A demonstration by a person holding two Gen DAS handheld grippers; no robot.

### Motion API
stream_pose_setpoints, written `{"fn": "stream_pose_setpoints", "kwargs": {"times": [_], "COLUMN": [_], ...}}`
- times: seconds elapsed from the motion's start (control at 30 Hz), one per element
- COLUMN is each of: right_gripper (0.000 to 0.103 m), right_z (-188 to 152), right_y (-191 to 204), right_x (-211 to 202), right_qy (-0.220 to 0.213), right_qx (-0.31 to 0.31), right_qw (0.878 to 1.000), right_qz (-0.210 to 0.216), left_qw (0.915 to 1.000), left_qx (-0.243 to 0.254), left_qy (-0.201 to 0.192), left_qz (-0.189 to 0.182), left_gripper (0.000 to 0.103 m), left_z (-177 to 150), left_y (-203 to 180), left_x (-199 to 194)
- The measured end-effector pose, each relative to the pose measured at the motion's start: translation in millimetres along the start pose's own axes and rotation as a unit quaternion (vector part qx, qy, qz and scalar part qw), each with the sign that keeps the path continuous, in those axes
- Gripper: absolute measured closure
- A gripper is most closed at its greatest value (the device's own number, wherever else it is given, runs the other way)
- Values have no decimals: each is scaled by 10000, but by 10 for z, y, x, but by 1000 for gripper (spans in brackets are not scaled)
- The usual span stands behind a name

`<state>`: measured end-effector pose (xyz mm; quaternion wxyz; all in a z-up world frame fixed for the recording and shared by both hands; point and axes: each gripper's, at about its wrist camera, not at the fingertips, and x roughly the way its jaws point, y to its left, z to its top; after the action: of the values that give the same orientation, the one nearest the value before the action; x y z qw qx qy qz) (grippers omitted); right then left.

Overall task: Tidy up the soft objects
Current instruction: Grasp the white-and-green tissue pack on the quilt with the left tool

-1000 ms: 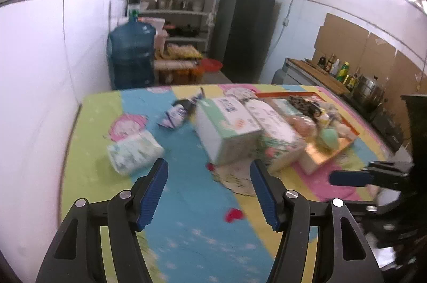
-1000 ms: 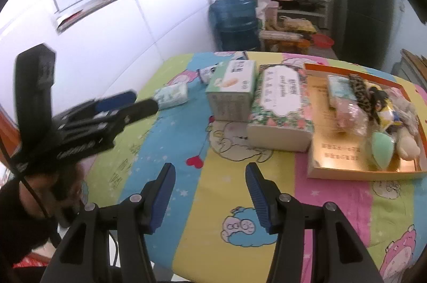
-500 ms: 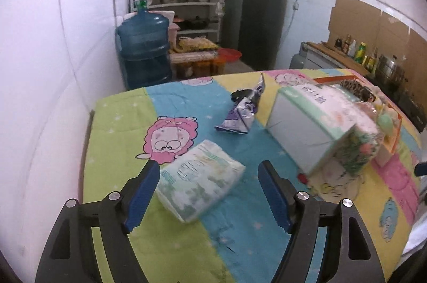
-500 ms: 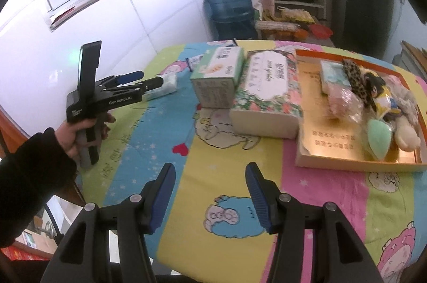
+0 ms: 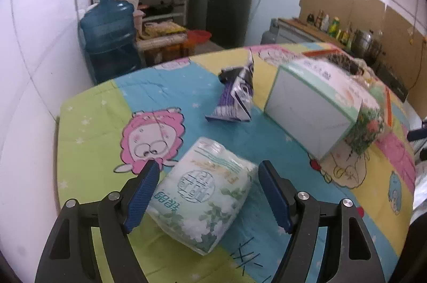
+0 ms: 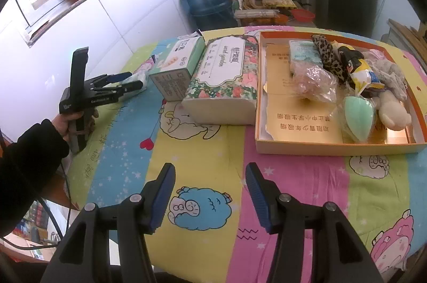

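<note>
Plastic-wrapped tissue pack (image 5: 206, 192), soft and pillow-shaped with a white and green leaf print, lies flat on the surface (image 5: 88, 128), which is covered by a cartoon-printed cloth in green, blue, yellow and pink stripes. The left hand-held gripper (image 5: 206, 193) stands wide, its 2 ribbed blue pads on either side of the pack, near its sides but not pressing on them. Beyond the pack lies a crumpled purple and white foil wrapper (image 5: 236, 100), and to its right a rigid white and green cardboard box (image 5: 312, 112). In the right wrist view that box (image 6: 177, 68) stands touching a soft floral-printed tissue pack (image 6: 226, 80), and just beside that sits a shallow orange cardboard tray (image 6: 336, 147) with a gold lining. In the tray lie a mint-green egg-shaped sponge (image 6: 357, 117), a cream plush toy (image 6: 392, 109), a crinkled clear bag (image 6: 313, 83) and a leopard-print fabric piece (image 6: 328, 56). The right hand-held gripper (image 6: 210, 196) hangs partly open over bare cloth with nothing between its pads, well apart from the tray. A hand (image 6: 70, 123) in a dark sleeve grips the left tool's handle.
</note>
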<state>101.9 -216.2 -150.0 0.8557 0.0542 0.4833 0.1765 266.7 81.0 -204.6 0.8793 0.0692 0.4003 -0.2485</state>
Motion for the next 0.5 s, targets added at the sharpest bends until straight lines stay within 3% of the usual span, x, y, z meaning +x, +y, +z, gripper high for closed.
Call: {"fn": "stream_pose_setpoints", "kwargs": {"times": [0.2, 0.33, 0.5], "right_gripper": [48, 48, 48], "right_z": [94, 152, 219], "right_y": [122, 268, 487], "right_x": [35, 90, 133], "right_qy": [-51, -33, -34], "right_qx": [-159, -313, -551], "right_qw": [9998, 9992, 9978], "right_qz": [116, 237, 364], "left_qw": [9987, 9969, 9935], "left_qx": [159, -195, -544], "left_qy": [311, 406, 256], "left_qz": [362, 651, 971], "left_gripper": [26, 26, 48], "left_z": [-121, -153, -220], "left_y": [-208, -241, -251], "left_x": [23, -27, -115]}}
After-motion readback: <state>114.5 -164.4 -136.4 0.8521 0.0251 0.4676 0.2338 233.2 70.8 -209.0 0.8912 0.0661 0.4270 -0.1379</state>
